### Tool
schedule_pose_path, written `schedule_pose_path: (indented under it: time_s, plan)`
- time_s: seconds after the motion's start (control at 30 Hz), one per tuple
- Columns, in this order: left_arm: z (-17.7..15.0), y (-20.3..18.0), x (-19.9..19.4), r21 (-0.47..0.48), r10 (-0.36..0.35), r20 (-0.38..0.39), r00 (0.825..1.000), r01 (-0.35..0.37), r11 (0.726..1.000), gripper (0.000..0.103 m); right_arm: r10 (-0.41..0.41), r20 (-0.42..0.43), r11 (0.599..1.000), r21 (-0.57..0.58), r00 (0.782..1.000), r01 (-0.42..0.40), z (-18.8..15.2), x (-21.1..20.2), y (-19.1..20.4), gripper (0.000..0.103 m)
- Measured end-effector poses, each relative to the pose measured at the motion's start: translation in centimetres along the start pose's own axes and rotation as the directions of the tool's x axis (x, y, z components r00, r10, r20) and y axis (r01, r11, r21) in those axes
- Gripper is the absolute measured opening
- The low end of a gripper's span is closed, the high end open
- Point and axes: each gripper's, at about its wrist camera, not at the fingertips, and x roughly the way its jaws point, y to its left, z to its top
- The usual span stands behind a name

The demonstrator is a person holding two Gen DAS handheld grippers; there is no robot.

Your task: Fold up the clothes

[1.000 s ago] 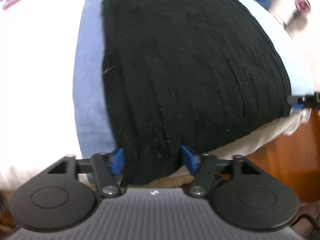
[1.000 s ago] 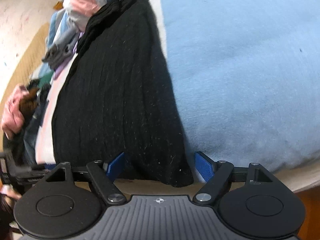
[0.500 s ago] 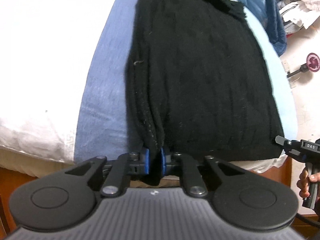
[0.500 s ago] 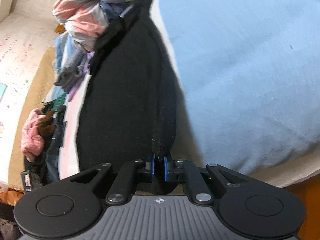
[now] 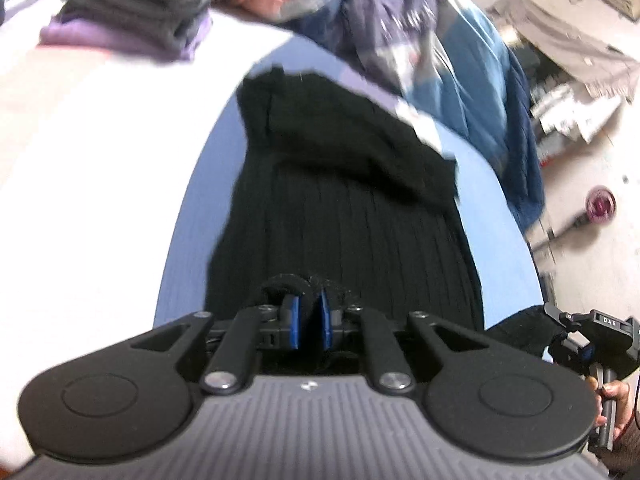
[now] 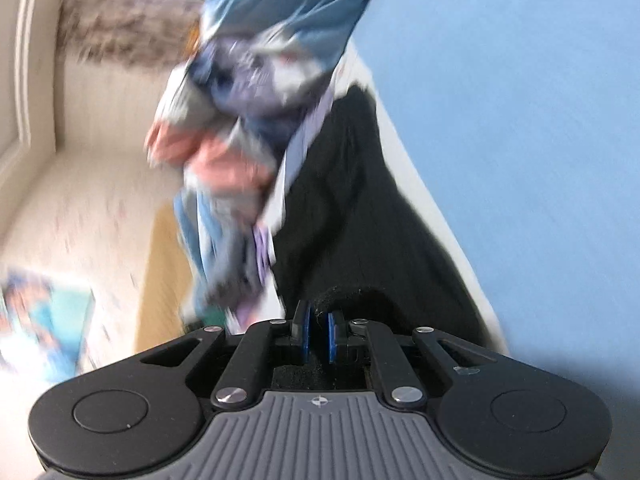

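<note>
A light blue sheet [image 6: 520, 160] fills the right half of the right wrist view and, in the left wrist view, shows as a blue band on either side of the garment, with a white, overexposed stretch of bedding [image 5: 100, 200] taking the left of that frame. On the blue sheet lies the black ribbed garment [image 5: 340, 220], running from the bottom centre of the left wrist view up toward the middle, its far end folded over in a thicker flap; in the right wrist view the same garment rises from bottom centre as a dark strip along the sheet's left edge. A blurred pile of unfolded clothes [image 6: 240, 128] in blue, pink and lilac sits at the upper centre of the right wrist view and across the top right of the left wrist view, touching the garment's far end. A folded grey and purple stack [image 5: 132, 12] rests at the upper left of the left wrist view. The left gripper [image 5: 309, 320], at bottom centre, has its blue pads nearly together and pinches a bunched edge of the black fabric. The right gripper [image 6: 317, 334] is likewise closed tight on a fold of the garment's near edge; it also appears at the lower right edge of the left wrist view, held by a hand [image 5: 618, 412].
</note>
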Motion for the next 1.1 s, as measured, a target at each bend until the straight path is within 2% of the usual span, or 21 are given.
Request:
schedule_pose_path:
  time_s: [0.07,0.13,0.23,0.27,0.33,0.43,0.5,0.53,0.6,0.67,0.8,0.9,0.97,1.03,1.07,1.1]
  plan:
    - [3.6,0.6,3.7,-0.025,0.038,0.008,0.999,-0.038,0.999,0.012,-0.009,0.012,0.999,0.046,1.0,0.009,3.0,3.1,0.0,0.008]
    - [6.9,1.3,8.7,-0.039,0.086,0.008,0.996,-0.085,0.996,0.012,-0.041,-0.017,0.998,0.046,0.999,0.041,5.7,6.7,0.1,0.008]
    - [8.7,1.0,14.6,-0.055,0.172,-0.046,0.984,-0.174,0.983,0.013,-0.133,-0.073,0.989,0.05,0.988,0.137,8.3,11.0,-0.2,0.01]
    - [9.3,0.9,15.8,-0.052,0.208,-0.061,0.976,-0.211,0.976,0.013,-0.173,-0.094,0.983,0.051,0.981,0.178,9.0,12.2,-0.5,0.017]
    - [10.0,0.5,16.2,-0.053,0.226,-0.042,0.973,-0.228,0.972,0.013,-0.213,-0.124,0.975,0.038,0.969,0.219,10.0,13.5,-0.8,0.028]
    - [11.0,-0.1,15.3,-0.084,0.194,0.031,0.98,-0.191,0.978,0.018,-0.198,-0.068,0.979,-0.062,0.978,0.194,10.9,12.8,0.2,0.046]
    - [10.9,-0.6,13.3,-0.087,0.176,0.075,0.982,-0.169,0.982,0.021,-0.235,-0.062,0.964,-0.139,0.97,0.225,10.1,11.7,0.7,0.063]
    - [10.8,-0.9,12.2,-0.08,0.177,0.096,0.98,-0.169,0.982,0.022,-0.253,-0.058,0.955,-0.178,0.966,0.239,9.8,11.1,0.9,0.064]
    - [10.6,-1.3,10.4,-0.063,0.185,0.124,0.975,-0.178,0.982,0.046,-0.288,-0.048,0.93,-0.253,0.956,0.268,9.0,10.0,1.5,0.065]
    - [10.6,-1.4,9.2,-0.047,0.196,0.134,0.971,-0.191,0.98,0.054,-0.323,-0.035,0.898,-0.327,0.946,0.294,8.2,8.9,2.0,0.065]
    - [9.4,-0.7,9.4,-0.007,0.217,0.065,0.974,-0.217,0.976,0.062,-0.395,-0.02,0.813,-0.473,0.919,0.339,5.9,7.0,2.8,0.065]
    - [7.1,-0.1,11.2,0.055,0.283,-0.056,0.958,-0.28,0.959,0.063,-0.437,-0.025,0.743,-0.573,0.899,0.345,3.1,6.7,2.6,0.066]
    - [5.4,0.1,12.1,0.076,0.28,-0.115,0.953,-0.273,0.959,0.063,-0.455,-0.033,0.705,-0.624,0.89,0.337,1.7,6.9,2.5,0.066]
    - [4.3,0.2,12.8,0.08,0.273,-0.156,0.949,-0.263,0.961,0.063,-0.458,-0.042,0.703,-0.628,0.888,0.333,1.0,7.4,2.1,0.065]
    - [3.9,0.3,13.1,0.079,0.274,-0.173,0.946,-0.264,0.961,0.065,-0.46,-0.046,0.702,-0.63,0.887,0.332,0.7,7.6,2.0,0.061]
    - [3.5,0.3,13.5,0.079,0.278,-0.187,0.942,-0.268,0.96,0.065,-0.46,-0.053,0.706,-0.627,0.886,0.329,0.5,7.9,1.8,0.053]
